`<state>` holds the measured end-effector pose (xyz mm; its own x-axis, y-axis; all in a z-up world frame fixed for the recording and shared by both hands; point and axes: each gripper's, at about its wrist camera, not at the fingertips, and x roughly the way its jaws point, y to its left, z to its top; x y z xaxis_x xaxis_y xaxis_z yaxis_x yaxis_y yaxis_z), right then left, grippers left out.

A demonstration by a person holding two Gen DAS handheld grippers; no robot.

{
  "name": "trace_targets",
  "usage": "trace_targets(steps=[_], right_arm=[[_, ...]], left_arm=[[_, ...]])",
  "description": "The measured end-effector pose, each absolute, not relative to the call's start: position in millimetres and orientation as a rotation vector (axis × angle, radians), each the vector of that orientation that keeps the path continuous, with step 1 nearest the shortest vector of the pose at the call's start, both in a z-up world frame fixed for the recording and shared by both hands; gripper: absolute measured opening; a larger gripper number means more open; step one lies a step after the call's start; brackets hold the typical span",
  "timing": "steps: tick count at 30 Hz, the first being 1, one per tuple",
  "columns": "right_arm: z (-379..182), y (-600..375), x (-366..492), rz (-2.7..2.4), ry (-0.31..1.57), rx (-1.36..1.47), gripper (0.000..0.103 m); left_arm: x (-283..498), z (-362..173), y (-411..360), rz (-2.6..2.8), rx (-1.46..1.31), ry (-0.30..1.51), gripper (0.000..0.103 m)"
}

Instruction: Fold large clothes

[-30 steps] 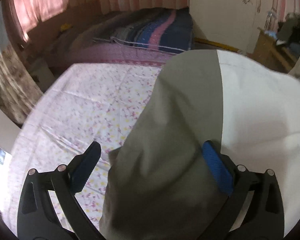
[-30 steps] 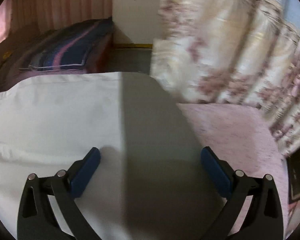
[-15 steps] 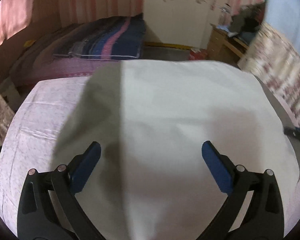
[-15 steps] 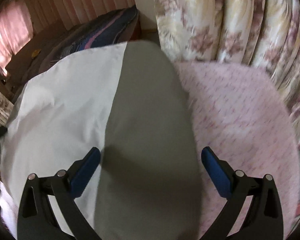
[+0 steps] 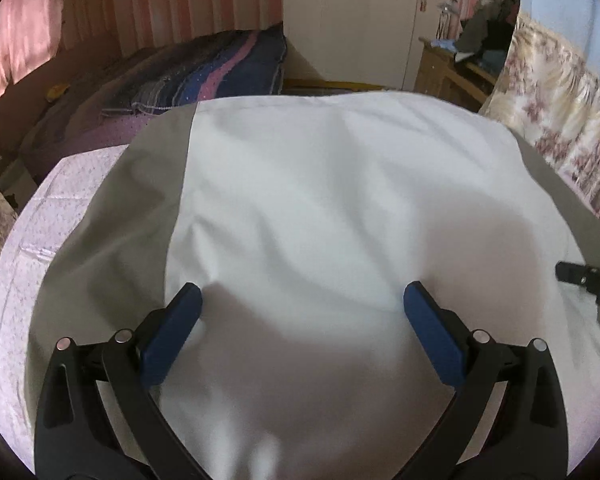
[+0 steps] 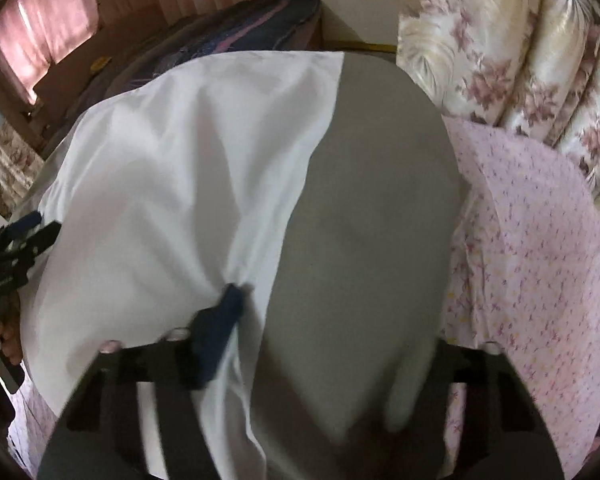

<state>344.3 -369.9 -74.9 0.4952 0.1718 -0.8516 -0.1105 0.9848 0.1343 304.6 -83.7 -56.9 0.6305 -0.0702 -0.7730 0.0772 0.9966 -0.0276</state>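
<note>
across the pink flowered bedsheet a large white and grey garment is spread flat, its white panel in the middle and a grey band down each side, so that edges can be reached and brought over in a fold. it is laid out wide, probably because so big a piece cannot be folded in the air.

over the white panel the left gripper is held with its blue pads wide apart; cloth lies below them but nothing is pinched, so it is likely being placed for its own hold.

at the seam between white and grey the right gripper is closing, and fabric is gathered into radiating creases at its left pad. the other pad is hidden under the grey cloth and the view is blurred, so a full pinch cannot be confirmed, though cloth appears to lie between the jaws.

beyond the sheet, a flowered curtain hangs at the right and a dark striped blanket lies on a farther bed.
</note>
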Motion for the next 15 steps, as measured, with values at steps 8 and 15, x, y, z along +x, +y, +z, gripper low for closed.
trace_targets(steps=[8,15], right_arm=[[-32,-367,338,0.197,0.975,0.071,0.02],[35,-324,326,0.318,0.858,0.057,0.011]], left_arm=[[311,-55,-130,-0.152,0.079,0.906,0.1],[329,-76,-147,-0.081,0.182,0.985,0.1]])
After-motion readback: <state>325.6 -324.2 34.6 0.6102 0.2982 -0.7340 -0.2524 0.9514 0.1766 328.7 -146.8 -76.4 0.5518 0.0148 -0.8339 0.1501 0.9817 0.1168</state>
